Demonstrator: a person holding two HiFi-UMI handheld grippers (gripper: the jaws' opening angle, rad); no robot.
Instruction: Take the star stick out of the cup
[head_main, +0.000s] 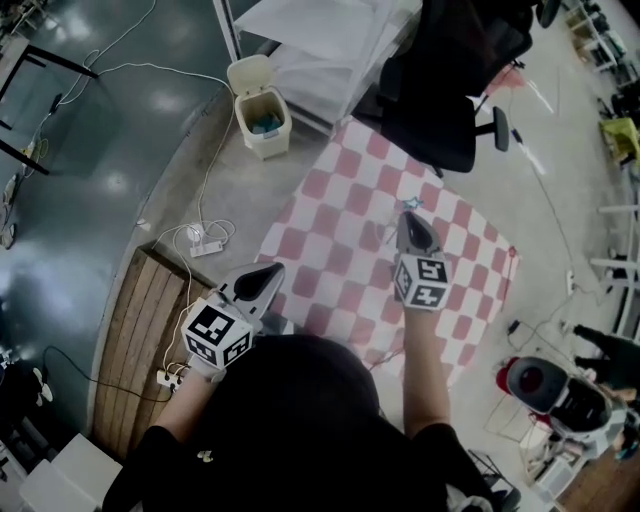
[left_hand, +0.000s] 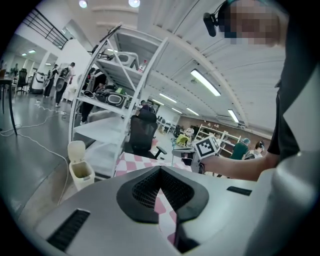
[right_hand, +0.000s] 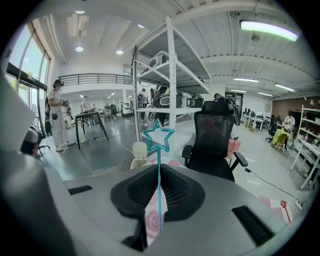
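Right gripper (right_hand: 159, 176) is squeezed tight on the star stick (right_hand: 159, 157), with the star poking out at 12 o'clock past the jaw tips, up over the checked cloth (head_main: 330, 240). Left gripper (left_hand: 160, 172) sits off at 9 o'clock, jaws together on nothing. Can't spot the cup for sure, so I'd guess it's the lifting-out bit. Next needs a steady straight pull and no loosening.

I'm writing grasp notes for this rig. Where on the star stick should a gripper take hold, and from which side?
Grip the star stick on its thin straight shaft below the star, jaws closing from both sides, as the right gripper does. The star is a wide hollow outline, probably flimsy.
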